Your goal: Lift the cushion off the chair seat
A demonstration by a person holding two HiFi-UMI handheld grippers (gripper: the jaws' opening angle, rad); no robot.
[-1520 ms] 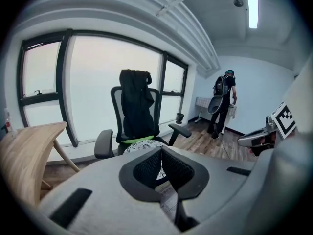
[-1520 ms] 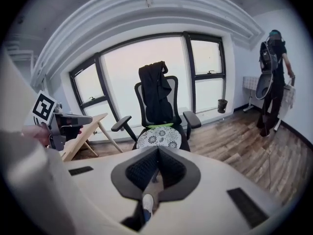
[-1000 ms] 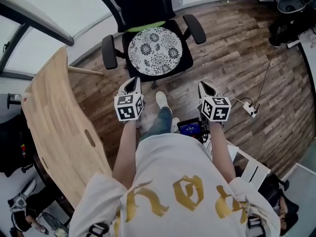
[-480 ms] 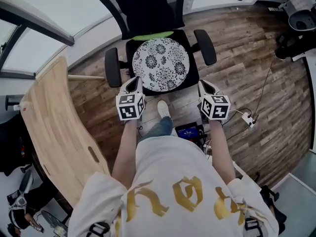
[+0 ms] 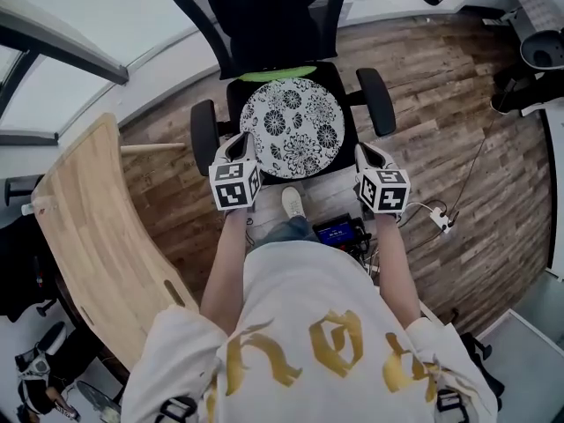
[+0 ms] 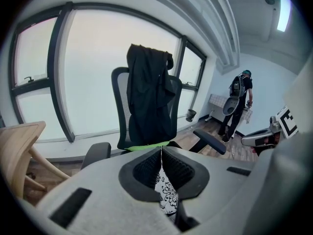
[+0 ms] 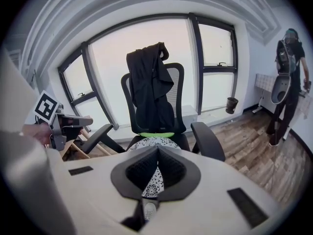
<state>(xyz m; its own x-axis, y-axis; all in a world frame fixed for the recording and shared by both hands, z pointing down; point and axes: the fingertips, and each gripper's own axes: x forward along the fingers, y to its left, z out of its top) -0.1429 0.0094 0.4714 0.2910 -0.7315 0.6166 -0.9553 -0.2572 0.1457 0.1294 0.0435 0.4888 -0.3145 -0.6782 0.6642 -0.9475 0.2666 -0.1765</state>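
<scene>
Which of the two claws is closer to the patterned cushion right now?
The left claw: in the head view its tip appears at the cushion's rim, while the right claw has a strip of black seat between.

Round floral cushion [image 5: 293, 128] flat on chair seat [image 5: 345, 159].

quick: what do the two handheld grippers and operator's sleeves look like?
Left gripper and right gripper: pale grey shells, black ribbed pads, each carrying a white cube with black square markers. White short-sleeved T-shirt, gold print.
</scene>
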